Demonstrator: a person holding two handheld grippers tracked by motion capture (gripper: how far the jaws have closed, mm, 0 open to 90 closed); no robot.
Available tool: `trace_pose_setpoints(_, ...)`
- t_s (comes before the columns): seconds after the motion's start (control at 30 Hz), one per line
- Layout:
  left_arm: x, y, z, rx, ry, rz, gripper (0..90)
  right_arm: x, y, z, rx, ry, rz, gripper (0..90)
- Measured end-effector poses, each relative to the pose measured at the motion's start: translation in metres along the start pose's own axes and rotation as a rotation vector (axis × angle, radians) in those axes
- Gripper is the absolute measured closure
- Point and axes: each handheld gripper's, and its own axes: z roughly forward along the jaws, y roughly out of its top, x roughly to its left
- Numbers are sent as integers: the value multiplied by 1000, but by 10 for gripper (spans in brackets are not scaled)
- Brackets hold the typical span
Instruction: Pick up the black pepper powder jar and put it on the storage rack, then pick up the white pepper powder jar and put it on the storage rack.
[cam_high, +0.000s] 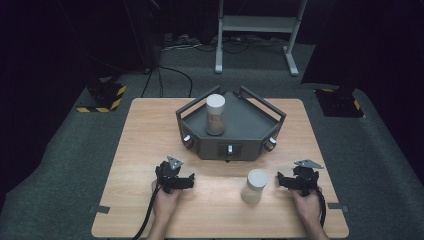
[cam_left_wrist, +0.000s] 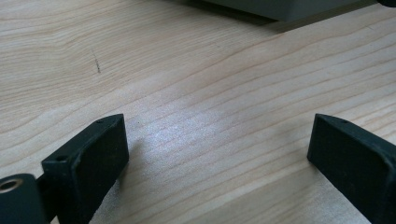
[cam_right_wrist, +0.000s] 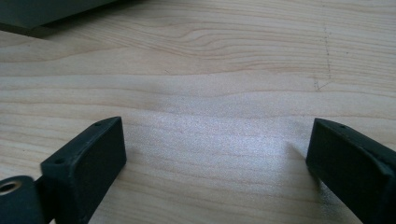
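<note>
Wooden table (cam_high: 150, 150): both grippers (cam_high: 186, 183) (cam_high: 282, 181) wide, empty.

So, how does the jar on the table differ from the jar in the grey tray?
The jar on the table stands on bare wood near the right gripper; the jar in the tray stands inside the grey tray, far from both grippers. The tray jar's contents look browner, the table jar's paler. Both are upright with white lids.

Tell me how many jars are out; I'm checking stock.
2. One jar stands inside the grey tray at the table's far middle; the other jar stands on the table near the right gripper.
</note>
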Motion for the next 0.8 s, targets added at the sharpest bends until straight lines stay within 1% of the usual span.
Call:
trace_pose_setpoints(0.47, 0, 0, 0, 0, 0, 0, 54, 2, 1, 1, 5, -6, 4, 17)
trace_pose_setpoints(0.67, 0, 0, 0, 0, 0, 0, 54, 1, 1, -2, 17, 19, -15, 4)
trace_pose_setpoints(0.8, 0, 0, 0, 0, 0, 0, 54, 2, 0, -5, 22, 47, -41, 3)
